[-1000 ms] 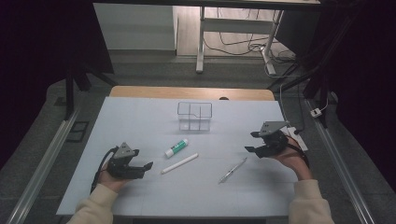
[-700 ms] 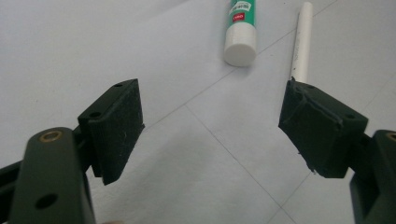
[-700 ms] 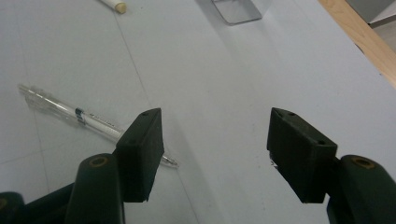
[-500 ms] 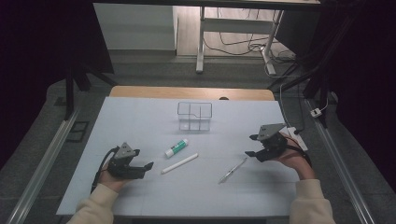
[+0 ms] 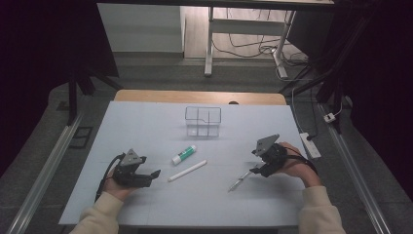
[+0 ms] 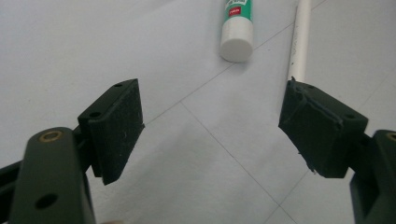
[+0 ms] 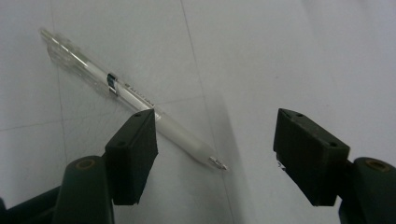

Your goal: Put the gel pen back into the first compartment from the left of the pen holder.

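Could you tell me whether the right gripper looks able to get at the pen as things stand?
Probably yes. The right gripper has just been opening its jaws and hangs over the pen, whose tip lies between them, untouched, with nothing in the way on the table.

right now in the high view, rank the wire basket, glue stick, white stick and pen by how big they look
1. wire basket, clearly largest.
2. white stick and pen: similar length, too close to rank.
3. glue stick, shortest, though thicker than either.

A slim pen with a clear barrel, white grip and bare metal tip lies flat and slantwise on the pale table, its tip end nearest the person's right side.
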